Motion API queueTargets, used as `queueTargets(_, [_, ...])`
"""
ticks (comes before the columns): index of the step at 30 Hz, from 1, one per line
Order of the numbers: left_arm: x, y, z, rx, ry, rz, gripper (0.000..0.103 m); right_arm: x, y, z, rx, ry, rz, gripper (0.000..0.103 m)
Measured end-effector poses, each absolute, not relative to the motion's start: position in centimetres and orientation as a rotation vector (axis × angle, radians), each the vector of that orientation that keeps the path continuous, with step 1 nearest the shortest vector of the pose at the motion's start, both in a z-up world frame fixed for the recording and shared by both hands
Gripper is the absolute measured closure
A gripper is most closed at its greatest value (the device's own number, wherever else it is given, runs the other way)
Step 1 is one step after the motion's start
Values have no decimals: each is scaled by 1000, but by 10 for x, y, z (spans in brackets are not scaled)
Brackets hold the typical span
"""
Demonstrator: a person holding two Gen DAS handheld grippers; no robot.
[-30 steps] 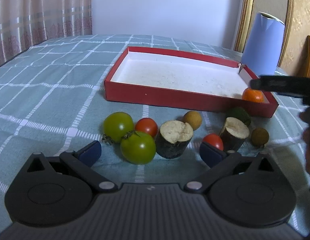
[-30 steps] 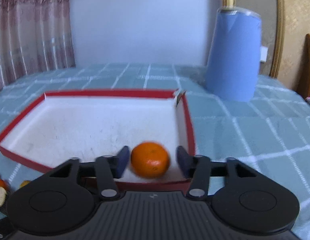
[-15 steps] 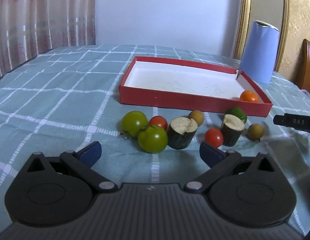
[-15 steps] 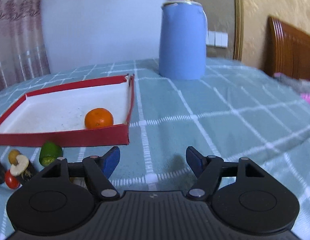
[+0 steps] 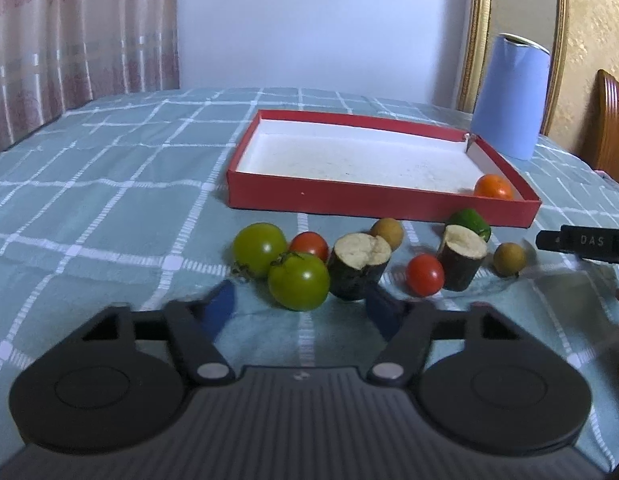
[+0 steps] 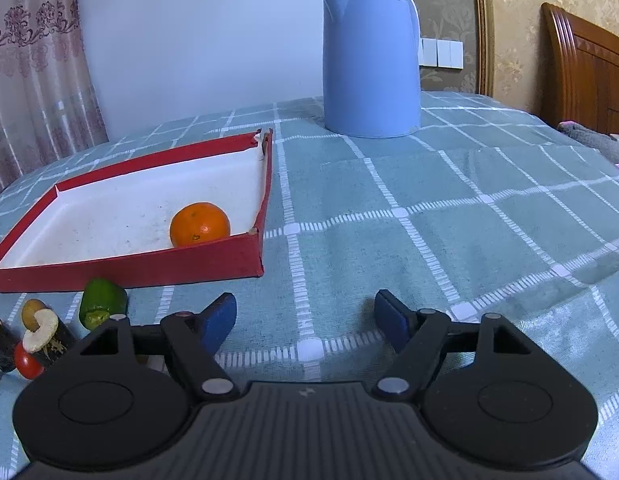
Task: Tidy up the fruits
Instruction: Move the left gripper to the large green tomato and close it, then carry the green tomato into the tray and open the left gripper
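Left claw (image 5: 299, 312): jaws just closing, half-wide, empty; green tomato (image 5: 298, 286) at 12 o'clock, just beyond. Right claw (image 6: 305, 322): jaws just opening, wide, empty; orange (image 6: 200, 224) at 11 o'clock inside red tray (image 6: 149, 268).

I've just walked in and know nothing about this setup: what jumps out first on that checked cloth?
The red tray in the middle of the cloth, white inside, with a lone orange in its near right corner. In front of it lies a scatter of produce: green tomatoes, red ones and cut stem pieces. A tall blue kettle stands behind the tray to the right.
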State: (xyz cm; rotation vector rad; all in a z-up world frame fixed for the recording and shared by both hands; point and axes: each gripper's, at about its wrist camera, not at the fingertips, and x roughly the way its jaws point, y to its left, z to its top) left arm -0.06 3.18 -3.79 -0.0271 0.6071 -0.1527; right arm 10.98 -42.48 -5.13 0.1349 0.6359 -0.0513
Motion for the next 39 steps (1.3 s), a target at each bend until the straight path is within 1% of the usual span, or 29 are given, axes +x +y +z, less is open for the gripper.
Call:
queueTargets(1, [2, 32, -38, -29, 613, -156, 58, 110, -425, -51, 134, 636, -52, 27])
queueTargets(3, [4, 32, -39, -27, 615, -156, 73, 110, -425, -51, 134, 636, -51, 27])
queueTargets(15, [4, 35, -38, -47, 602, -172, 73, 111, -422, -51, 116, 643, -56, 26])
queueTargets(24, [5, 33, -12, -20, 523, -180, 74, 113, -413, -52, 60, 660, -77, 26])
queueTargets(28, [24, 32, -3, -11, 513, -180, 73, 114, -413, -51, 50, 665, -111, 18])
queueTargets(34, [73, 30, 2, -50, 558, -168, 73, 115, -411, -52, 35, 672, -131, 13])
queueTargets(39, [119, 23, -9, -43, 621, -132, 74, 115, -413, -52, 47, 674, -128, 13])
